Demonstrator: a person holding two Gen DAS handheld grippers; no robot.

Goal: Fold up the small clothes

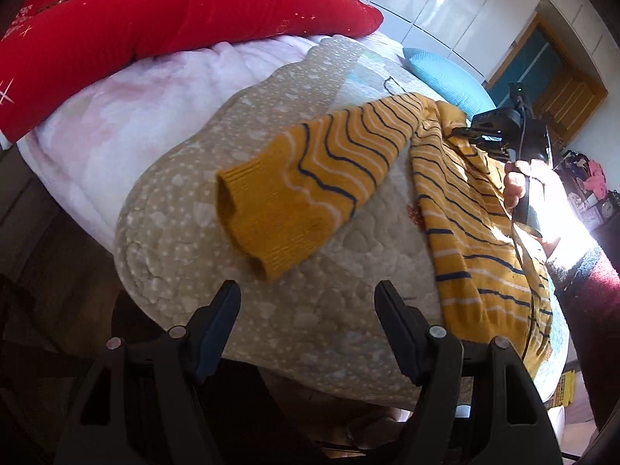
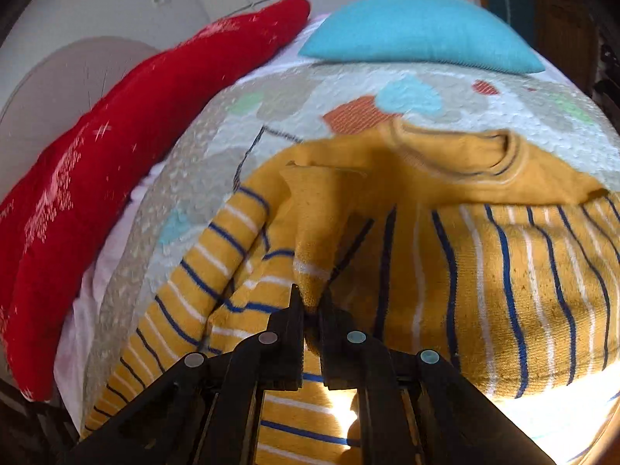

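1 yellow striped sweater [image 2: 484, 271] lies on the bed [image 1: 174, 232], barely folded: right gripper [image 2: 310, 302] pinches a fold of it, left gripper [image 1: 306, 302] gapes empty, sleeve [image 1: 310, 186] outstretched.

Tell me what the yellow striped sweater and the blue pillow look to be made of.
Sweater: knitted yarn, probably cotton or wool blend, matte and slightly fuzzy; its cuff shows ribbing. Blue pillow: woven or fine-knit fabric cover, matte, with a faint ribbed texture; fibre unclear.
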